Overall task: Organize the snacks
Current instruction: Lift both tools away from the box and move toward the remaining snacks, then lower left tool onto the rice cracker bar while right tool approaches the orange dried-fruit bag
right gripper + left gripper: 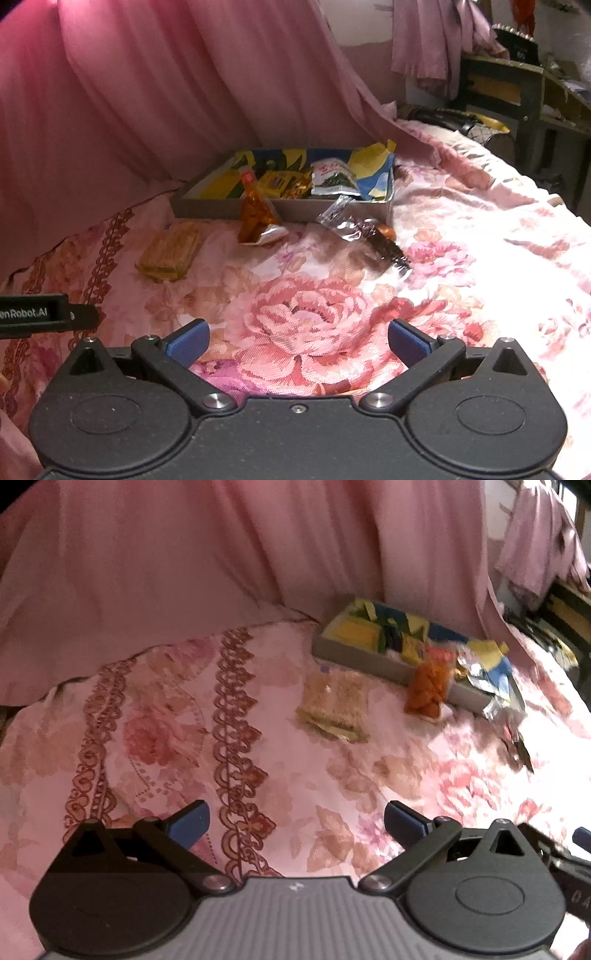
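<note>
Both the left gripper (297, 821) and right gripper (298, 340) hover low with jaws spread, empty, over the floral bedspread (461, 240); the snack box (280, 211) lies well apart at upper centre.

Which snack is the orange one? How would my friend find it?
Find the shallow grey box of snacks on the flowery bedspread. Leaning against its front wall is the orange packet, clear and pointed. The cracker pack on one side lies flat, the dark wrapper on the other.

Pink floral woven bedspread (314, 310) underfoot; draped plain pink curtain (166, 92) behind; dark wooden shelf (517, 85) far right, dimly lit.
</note>
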### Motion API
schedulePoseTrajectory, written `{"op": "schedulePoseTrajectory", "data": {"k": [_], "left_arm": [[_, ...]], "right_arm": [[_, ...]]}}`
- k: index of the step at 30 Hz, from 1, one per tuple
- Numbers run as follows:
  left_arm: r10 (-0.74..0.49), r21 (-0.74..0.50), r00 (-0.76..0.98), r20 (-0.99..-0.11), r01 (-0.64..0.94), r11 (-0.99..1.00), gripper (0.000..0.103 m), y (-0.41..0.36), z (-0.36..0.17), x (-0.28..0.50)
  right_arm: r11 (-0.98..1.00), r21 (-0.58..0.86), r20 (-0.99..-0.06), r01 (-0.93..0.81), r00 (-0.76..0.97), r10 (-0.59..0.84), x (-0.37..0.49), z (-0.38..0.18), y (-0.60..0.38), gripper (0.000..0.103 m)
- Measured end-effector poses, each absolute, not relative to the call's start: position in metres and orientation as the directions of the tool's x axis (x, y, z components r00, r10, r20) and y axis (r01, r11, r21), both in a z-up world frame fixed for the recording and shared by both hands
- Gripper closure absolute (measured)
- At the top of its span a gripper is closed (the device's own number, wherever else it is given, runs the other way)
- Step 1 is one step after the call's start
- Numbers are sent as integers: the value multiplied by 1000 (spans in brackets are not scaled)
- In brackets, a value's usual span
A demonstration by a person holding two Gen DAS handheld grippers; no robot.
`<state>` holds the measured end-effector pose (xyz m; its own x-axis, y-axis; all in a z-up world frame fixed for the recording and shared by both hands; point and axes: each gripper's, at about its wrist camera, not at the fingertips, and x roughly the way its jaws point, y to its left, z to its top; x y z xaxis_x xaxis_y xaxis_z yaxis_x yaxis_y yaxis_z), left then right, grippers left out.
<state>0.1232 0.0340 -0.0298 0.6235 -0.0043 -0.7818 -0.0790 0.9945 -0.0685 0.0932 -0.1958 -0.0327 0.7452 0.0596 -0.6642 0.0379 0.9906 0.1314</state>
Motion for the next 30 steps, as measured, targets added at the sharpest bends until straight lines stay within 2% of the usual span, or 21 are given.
{"op": "schedulePoseTrajectory", "data": {"k": [5, 23, 30], "left_arm": [[-24, -36, 596, -803, -9, 999, 1, 25, -34, 133], [17, 142, 648, -761, 140, 980, 1, 20, -34, 203], [11, 133, 645, -764, 142, 981, 1, 26, -44, 232]], "right_arm": [[982, 184, -686, 39, 720, 100, 108, -33, -203, 1], [993, 115, -669, -6, 739, 82, 167, -34, -204, 1], [991, 131, -663, 9, 744, 81, 196, -44, -204, 1]]}}
